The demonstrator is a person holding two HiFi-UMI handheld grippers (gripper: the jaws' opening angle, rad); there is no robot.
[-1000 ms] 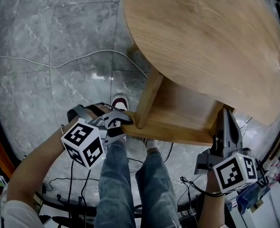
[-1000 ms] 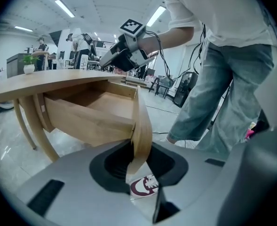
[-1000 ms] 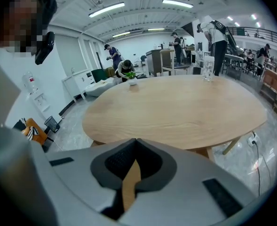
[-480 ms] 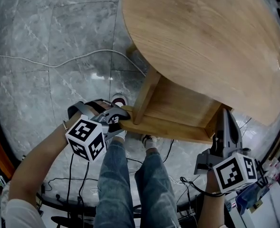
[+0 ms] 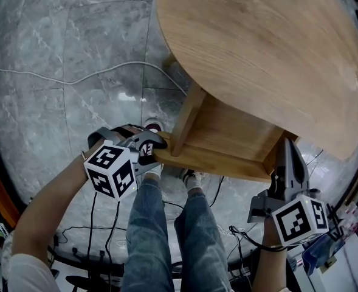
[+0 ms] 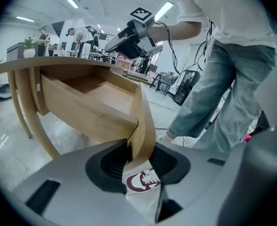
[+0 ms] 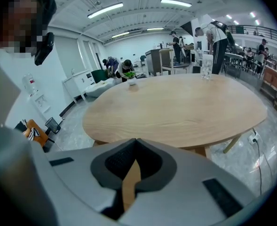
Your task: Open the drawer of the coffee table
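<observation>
Drawer point(image 5: 227, 135): found drawn well out from under the oval top of the coffee table point(image 5: 264, 53), on the side of the coffee table nearest the person. Its bare wooden inside is exposed and no handle is seen.

Left hand-held gripper point(image 5: 156, 148): set on the drawer's front corner, just outside the coffee table's leg point(image 5: 188, 117). In the left gripper view, that corner of the drawer point(image 6: 91, 102) is seen standing between the pads of the left hand-held gripper point(image 6: 140, 157). Both pads appear to lie against the wood. The jaws have just been opening, so the pinch is judged to be slackening.

Right hand-held gripper point(image 5: 287, 151): placed at the drawer's other front corner, under the rim of the coffee table. In its own view, the right hand-held gripper point(image 7: 134, 166) is almost pressed together, with a thin wooden edge pinched between the pads.

Handling (judged): the drawer is taken to be stiff board, not fragile and moderately heavy, its weight carried by the coffee table. The smooth finish may slip under the pads. Hold is best taken deep over the front panel's top edge, near both corners. An even pull is advised so the drawer is not skewed.
</observation>
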